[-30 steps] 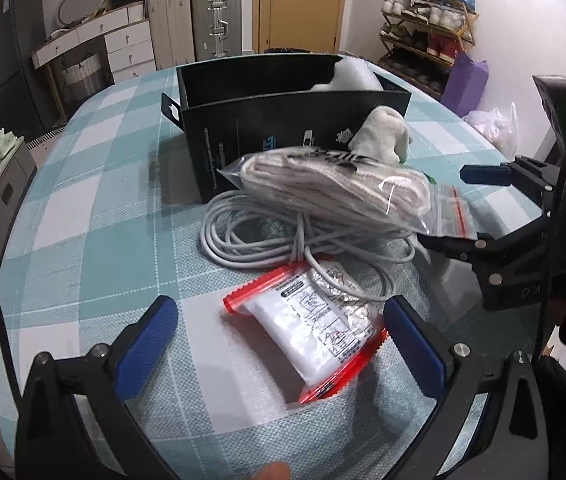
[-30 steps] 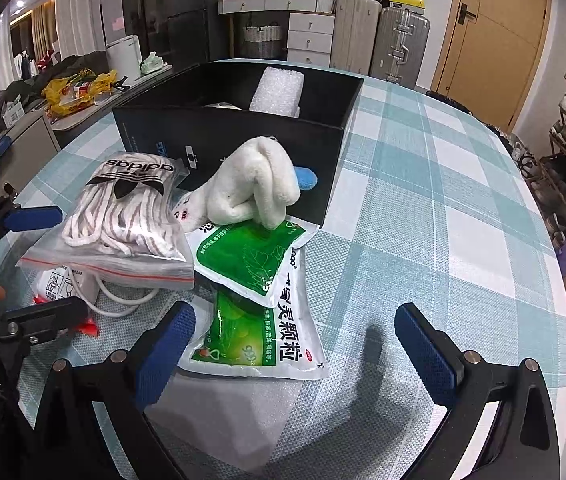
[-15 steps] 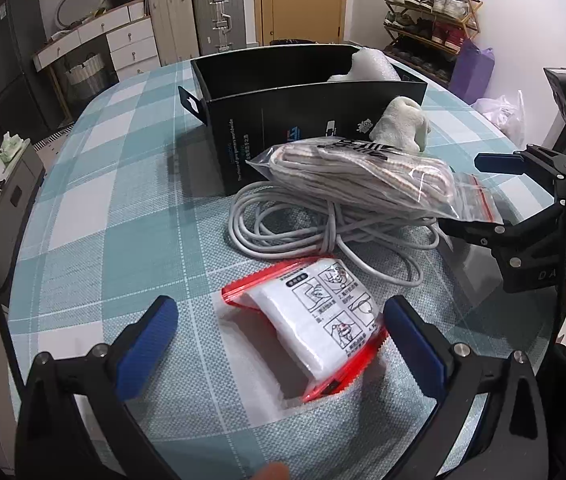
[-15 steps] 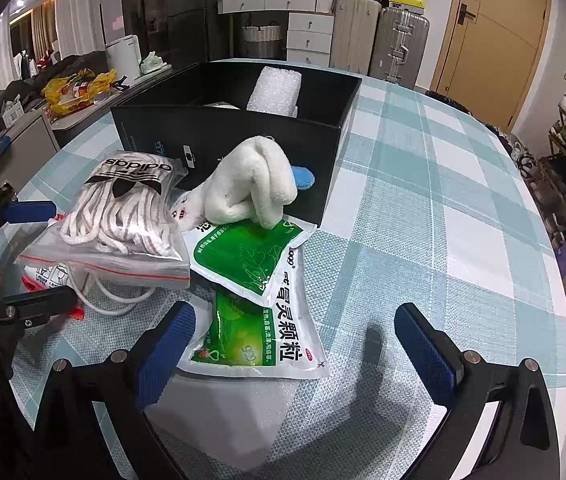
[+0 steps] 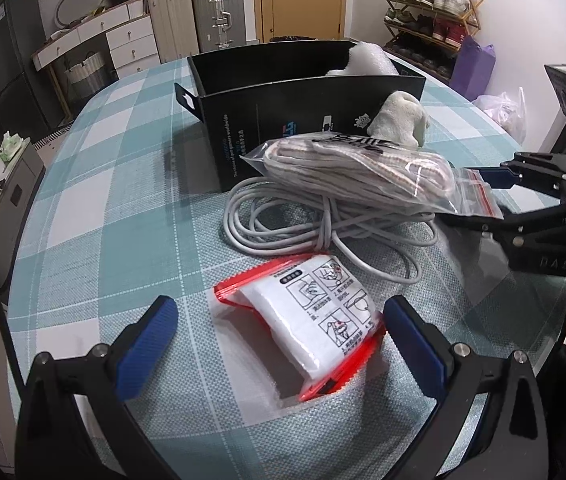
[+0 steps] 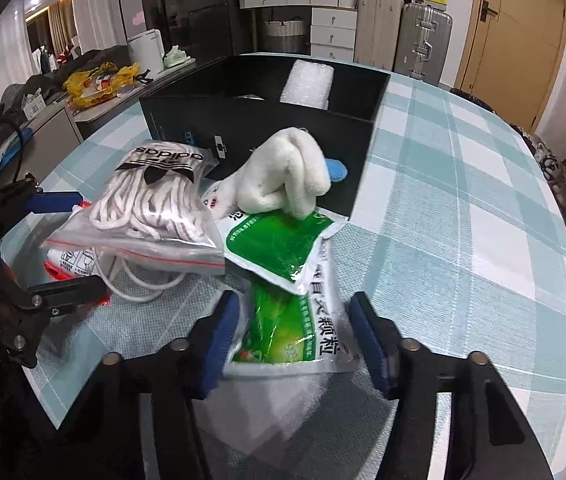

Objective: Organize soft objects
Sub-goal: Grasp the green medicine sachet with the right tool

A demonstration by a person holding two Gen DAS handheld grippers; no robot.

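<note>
2 low, near wrist views from opposite sides, sharing the bagged rope (image 5: 357, 170) (image 6: 153, 204).

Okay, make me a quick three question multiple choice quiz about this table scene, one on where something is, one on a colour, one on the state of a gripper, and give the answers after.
1. Where does the white plush toy lie?
A. inside the black box
B. on the upper green packet, against the black box
C. under the cable

2. What colour are the edges of the packet between the left hand-held gripper's fingers?
A. red
B. yellow
C. purple

3. How does the right hand-held gripper stand?
A. shut on the plush toy
B. open, either side of the lower green packet
C. shut, holding nothing

Answers:
1 B: it rests on the upper green packet beside the black box.
2 A: the red-edged packet lies by the left hand-held gripper.
3 B: the right hand-held gripper straddles the lower green packet, pads apart.
</note>
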